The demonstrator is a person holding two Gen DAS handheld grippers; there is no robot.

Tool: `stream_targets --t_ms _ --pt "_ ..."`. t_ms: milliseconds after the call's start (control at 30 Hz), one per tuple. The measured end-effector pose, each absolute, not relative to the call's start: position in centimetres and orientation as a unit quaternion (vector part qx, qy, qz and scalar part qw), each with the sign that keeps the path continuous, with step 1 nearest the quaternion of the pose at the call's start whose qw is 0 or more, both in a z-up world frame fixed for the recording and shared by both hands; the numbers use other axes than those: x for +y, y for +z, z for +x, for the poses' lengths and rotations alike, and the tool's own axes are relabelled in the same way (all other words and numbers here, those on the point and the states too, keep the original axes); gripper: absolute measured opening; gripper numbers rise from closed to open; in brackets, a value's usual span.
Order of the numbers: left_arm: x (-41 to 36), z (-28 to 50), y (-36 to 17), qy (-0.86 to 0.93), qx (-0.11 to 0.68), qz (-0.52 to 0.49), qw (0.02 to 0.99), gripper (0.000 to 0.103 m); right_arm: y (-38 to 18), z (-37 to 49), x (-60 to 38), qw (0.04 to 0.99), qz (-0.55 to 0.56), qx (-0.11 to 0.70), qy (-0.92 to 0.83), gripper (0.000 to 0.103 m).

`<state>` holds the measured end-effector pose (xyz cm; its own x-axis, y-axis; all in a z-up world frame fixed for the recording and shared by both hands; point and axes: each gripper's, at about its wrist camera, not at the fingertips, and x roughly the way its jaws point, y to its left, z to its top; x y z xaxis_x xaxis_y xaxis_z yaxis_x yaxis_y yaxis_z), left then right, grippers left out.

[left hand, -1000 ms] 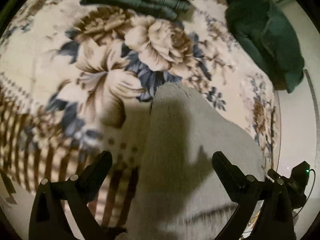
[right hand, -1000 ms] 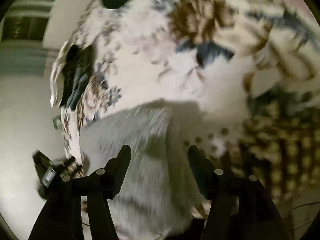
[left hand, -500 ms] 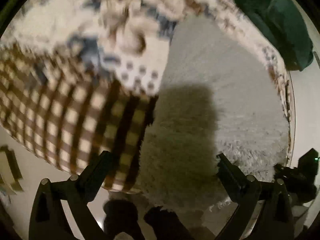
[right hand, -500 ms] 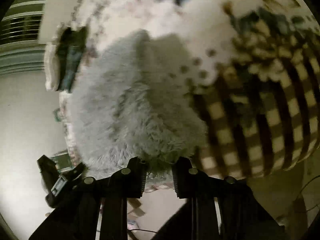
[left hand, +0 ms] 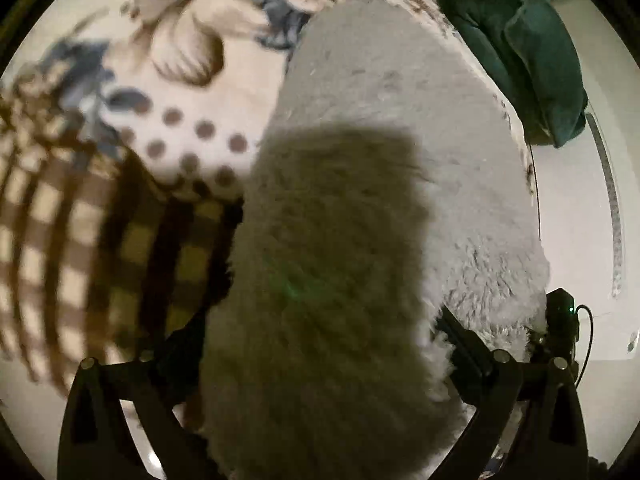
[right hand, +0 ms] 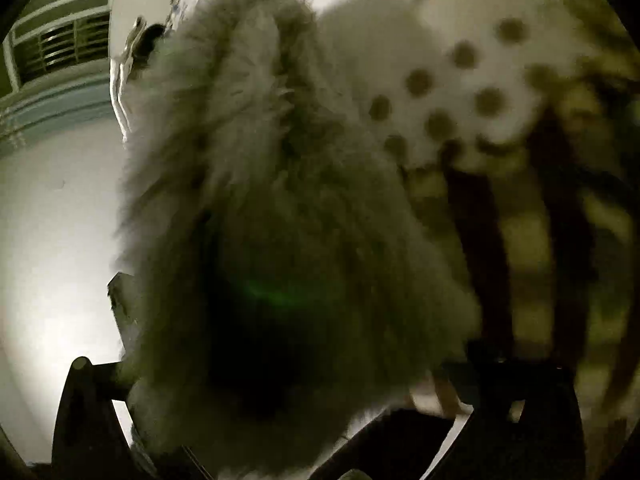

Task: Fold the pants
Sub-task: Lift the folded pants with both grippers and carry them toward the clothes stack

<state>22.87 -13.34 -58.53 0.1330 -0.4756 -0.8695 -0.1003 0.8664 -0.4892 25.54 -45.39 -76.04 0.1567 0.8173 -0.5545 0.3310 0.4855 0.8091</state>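
Fluffy grey pants (left hand: 384, 184) fill both views; left claw (left hand: 320, 344) spread wide around them, right claw (right hand: 296, 364) state unclear

Bed, floral-and-check blanket (left hand: 188, 92) cover. Lying on it: fluffy grey pants (left hand: 392, 128); dark green garment (left hand: 516, 48) at the far edge.

Both fisheye views are dim and warm-toned, with dark vignetted corners. A heavy shadow covers the fluffy pants (left hand: 400, 128) at lower centre; the right view is strongly motion-blurred.
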Motion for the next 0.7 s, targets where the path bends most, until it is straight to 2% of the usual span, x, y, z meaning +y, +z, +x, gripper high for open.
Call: stream_targets --t_ms 167,233,267,300,367,400,500,700 --pt "-12.6 23.2 -58.8 -0.144 0.618 -0.253 0.73 0.102 -76.7 26.2 -44.9 0.6 0.478 0.601 0.225 0.103" --pt "-12.1 23.0 -58.5 -0.146 0.609 -0.269 0.731 0.095 -76.6 25.9 -44.9 0.603 0.488 0.591 0.224 0.099" --pt "-12.0 22.9 -58.3 -0.149 0.608 -0.276 0.73 0.086 -76.5 25.8 -44.8 0.603 0.491 0.588 0.222 0.082" --pt "-11.8 22.6 -57.9 -0.156 0.601 -0.284 0.73 0.07 -76.4 25.6 -44.8 0.603 0.496 0.585 0.221 0.075" --pt "-11.8 22.4 -57.0 -0.158 0.592 -0.288 0.736 0.055 -76.0 24.5 -45.3 0.604 0.508 0.577 0.212 0.061" --pt "-11.9 22.5 -56.5 -0.163 0.586 -0.291 0.739 0.05 -75.7 24.3 -45.5 0.605 0.51 0.573 0.211 0.059" --pt "-12.0 22.5 -54.2 -0.17 0.571 -0.302 0.744 0.044 -74.2 23.7 -45.4 0.611 0.519 0.564 0.197 0.052" --pt "-12.2 22.6 -47.9 -0.183 0.55 -0.301 0.757 0.043 -69.2 23.2 -45.2 0.622 0.518 0.552 0.198 0.049"
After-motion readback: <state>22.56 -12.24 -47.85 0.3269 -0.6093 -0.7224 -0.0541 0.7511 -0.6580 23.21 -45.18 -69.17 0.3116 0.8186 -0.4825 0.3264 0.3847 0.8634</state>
